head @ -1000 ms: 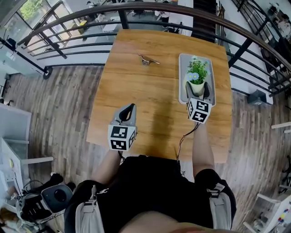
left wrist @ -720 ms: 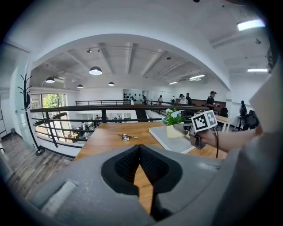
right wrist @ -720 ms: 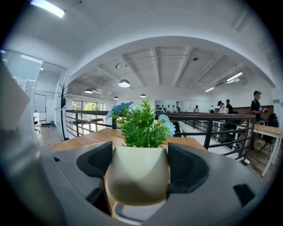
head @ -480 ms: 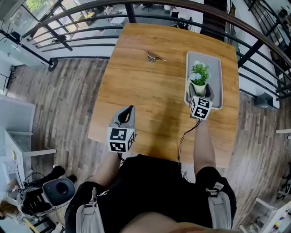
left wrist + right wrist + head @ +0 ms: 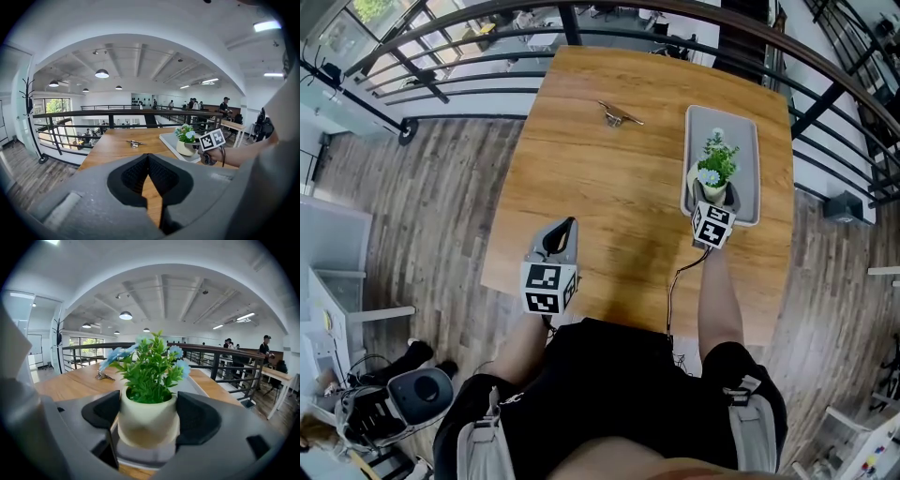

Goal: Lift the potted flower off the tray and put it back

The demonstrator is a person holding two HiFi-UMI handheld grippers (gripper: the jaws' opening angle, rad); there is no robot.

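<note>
The potted flower (image 5: 713,173), a cream pot with green leaves and pale blue blooms, stands upright at the near end of the grey tray (image 5: 742,131). My right gripper (image 5: 713,194) is shut on the pot, one black pad on each side of it (image 5: 147,420). The right gripper view shows the tray's grey surface just under the pot's base; whether they touch I cannot tell. My left gripper (image 5: 565,228) hovers over the table's near left part, shut and holding nothing (image 5: 148,159). From there the pot (image 5: 186,143) and tray (image 5: 166,138) lie ahead to the right.
A small metal object (image 5: 620,115) lies on the wooden table (image 5: 600,187) far left of the tray. Dark railings (image 5: 469,70) run round the table's far and side edges. The table's near edge is close behind both grippers.
My right gripper has come down with the potted flower towards the tray's near end. The left gripper has stayed almost where it was.
</note>
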